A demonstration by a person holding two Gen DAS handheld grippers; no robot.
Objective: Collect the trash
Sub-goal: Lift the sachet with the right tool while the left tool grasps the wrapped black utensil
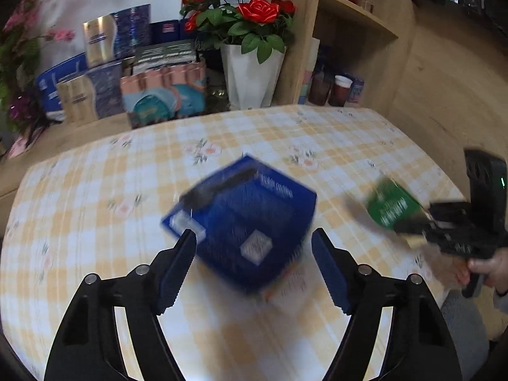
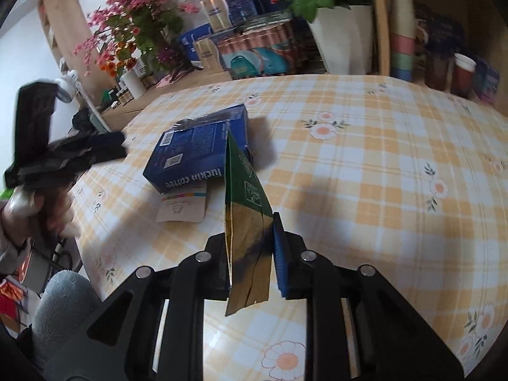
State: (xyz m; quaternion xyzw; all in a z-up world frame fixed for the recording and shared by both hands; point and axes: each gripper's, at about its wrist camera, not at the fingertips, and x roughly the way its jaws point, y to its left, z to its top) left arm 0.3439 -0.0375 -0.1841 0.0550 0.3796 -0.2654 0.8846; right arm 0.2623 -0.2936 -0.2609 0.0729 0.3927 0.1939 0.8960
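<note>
left gripper (image 1: pixel 254 254): fingers spread, blurry blue box (image 1: pixel 244 222) probably untouched
right gripper (image 2: pixel 250 254): pinching green-gold packet (image 2: pixel 247 222), beside box

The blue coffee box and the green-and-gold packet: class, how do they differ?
The blue coffee box lies flat on the checked tablecloth; the green-and-gold packet stands edge-up off it. The box is bulky, the packet thin. The right gripper clamps the packet; the left gripper is open around the box.
</note>
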